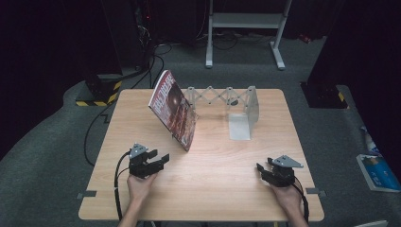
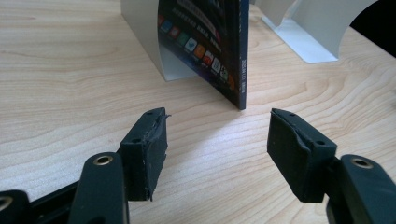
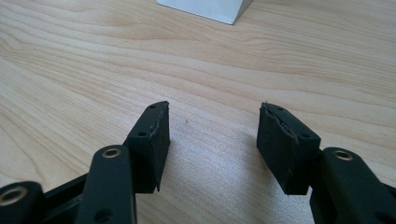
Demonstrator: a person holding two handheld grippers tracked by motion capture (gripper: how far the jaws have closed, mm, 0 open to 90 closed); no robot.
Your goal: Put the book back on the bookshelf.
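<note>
Left gripper (image 1: 160, 160) low over the surface (image 1: 213, 179), fingers spread and empty, right gripper (image 1: 263, 168) likewise, book (image 1: 173, 109) leaning on the expandable rack (image 1: 222, 98).

Tabletop (image 1: 213, 165): light wood-grain laminate, smooth, faint satin sheen, grain lines clear in both gripper views. Book (image 1: 173, 109): paper, glossy printed cover, dark spine with small print; it leans at 11 o'clock from the table's middle. Bookend rack (image 1: 246, 111): thin sheet metal, pale grey, matt painted look, with a scissor-lattice of metal strips. Left gripper (image 1: 161, 160) and right gripper (image 1: 263, 166): black matt plastic bodies; fingers (image 2: 148, 154) carry black rubbery pads, dull, edges frayed and rough; brass-coloured rivets shine. Floor (image 1: 56, 137): grey carpet, coarse.
</note>
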